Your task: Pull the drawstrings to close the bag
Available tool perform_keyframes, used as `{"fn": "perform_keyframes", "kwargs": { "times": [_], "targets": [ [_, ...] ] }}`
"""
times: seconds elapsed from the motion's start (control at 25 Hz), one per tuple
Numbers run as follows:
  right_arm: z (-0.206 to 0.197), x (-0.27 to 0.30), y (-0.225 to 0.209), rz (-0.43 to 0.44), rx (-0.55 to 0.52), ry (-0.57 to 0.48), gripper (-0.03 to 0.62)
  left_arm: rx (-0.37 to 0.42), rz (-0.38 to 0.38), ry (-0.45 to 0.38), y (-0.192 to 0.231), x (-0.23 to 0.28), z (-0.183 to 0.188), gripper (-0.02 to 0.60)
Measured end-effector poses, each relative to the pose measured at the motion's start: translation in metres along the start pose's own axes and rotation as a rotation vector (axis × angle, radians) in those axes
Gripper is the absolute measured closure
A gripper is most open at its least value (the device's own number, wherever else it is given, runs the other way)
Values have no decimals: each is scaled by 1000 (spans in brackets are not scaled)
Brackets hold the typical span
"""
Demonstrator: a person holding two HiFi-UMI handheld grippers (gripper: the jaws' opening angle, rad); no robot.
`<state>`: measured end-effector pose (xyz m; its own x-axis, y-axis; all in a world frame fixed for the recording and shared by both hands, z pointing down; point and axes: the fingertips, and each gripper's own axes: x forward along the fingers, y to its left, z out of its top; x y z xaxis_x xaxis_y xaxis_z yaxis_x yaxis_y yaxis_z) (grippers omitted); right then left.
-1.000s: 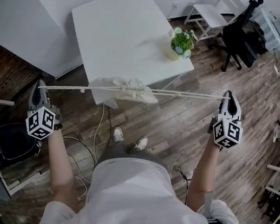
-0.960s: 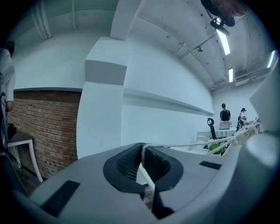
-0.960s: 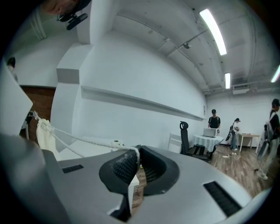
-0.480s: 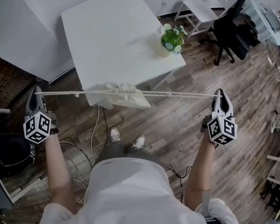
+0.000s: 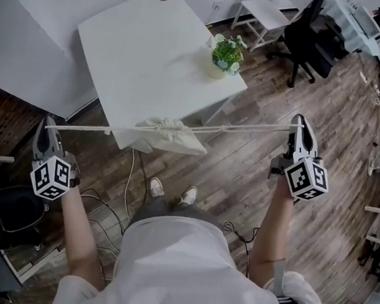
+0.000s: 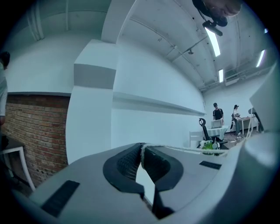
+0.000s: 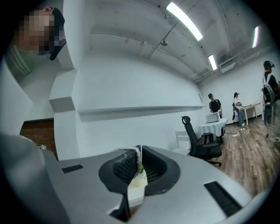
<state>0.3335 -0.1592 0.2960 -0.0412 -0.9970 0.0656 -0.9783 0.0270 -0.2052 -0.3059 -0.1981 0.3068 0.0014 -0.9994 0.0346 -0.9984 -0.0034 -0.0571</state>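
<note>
A cream drawstring bag [image 5: 173,135] hangs at the front edge of the white table [image 5: 146,50], its mouth gathered tight. Two white drawstrings [image 5: 246,128] run taut from it to both sides. My left gripper [image 5: 47,125] is far out to the left, shut on the left string's end [image 6: 142,148]. My right gripper [image 5: 300,122] is far out to the right, shut on the right string's end [image 7: 137,154]. Both strings stretch nearly level above the wooden floor.
A potted plant [image 5: 226,53] stands on the table's right corner. A black office chair [image 5: 310,32] and a white stool [image 5: 264,16] are behind on the right. Cables [image 5: 131,176] trail on the floor under the table. People stand at desks far off [image 7: 214,105].
The bag has slid a little forward off the table edge and both grippers have shifted slightly; the strings stay taut.
</note>
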Motion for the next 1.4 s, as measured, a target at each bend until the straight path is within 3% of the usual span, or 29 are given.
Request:
{"fn": "perform_keyframes", "kwargs": {
  "times": [0.2,0.68,0.84,0.96,1.4],
  "targets": [
    [36,3,47,67,-83,-53,557,29,-78,-52,-44,-1,37,566],
    [78,-1,116,283,-102,-109,556,-62,-204,-137,-96,-26,96,566],
    [76,2,138,298,-206,-82,557,-64,-233,-156,-107,-31,111,566],
    [75,2,149,313,-254,-77,557,-20,-235,-174,-112,-32,114,566],
    [91,-6,162,301,-290,-99,557,-16,-249,-173,-107,-29,111,566]
  ]
}}
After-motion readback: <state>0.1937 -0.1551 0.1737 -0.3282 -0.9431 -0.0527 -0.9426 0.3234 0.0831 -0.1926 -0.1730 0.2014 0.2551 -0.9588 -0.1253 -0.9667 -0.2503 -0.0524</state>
